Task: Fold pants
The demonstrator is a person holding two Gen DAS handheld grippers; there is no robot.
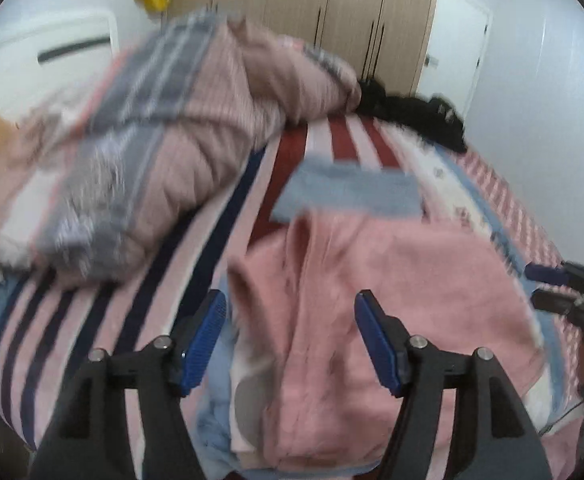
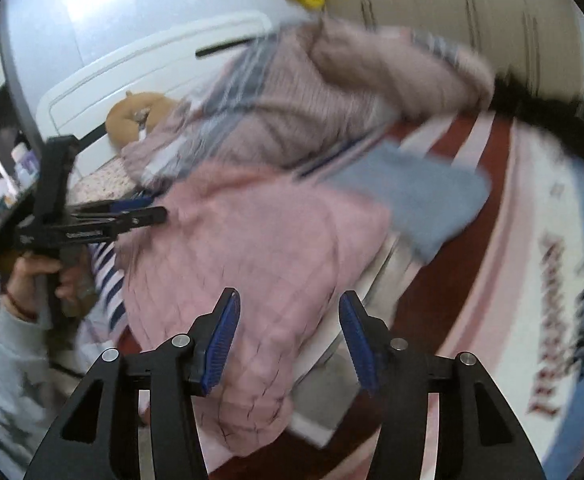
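I see pink pants [image 1: 372, 300] lying bunched on the striped bed [image 1: 111, 312], near me. My left gripper [image 1: 289, 344] and right gripper [image 2: 289, 340] both hover over them, fingers spread, holding nothing. A rumpled blanket [image 1: 151, 152] lies far left.

Black claw [image 1: 289, 316] frames, ridged blue pads [image 2: 221, 344], silver screws; grey sleeve, red wristband.

Motion-blurred pink pants [image 1: 392, 280]; bedspread lettering [image 2: 564, 328] (smeared, unreadable)
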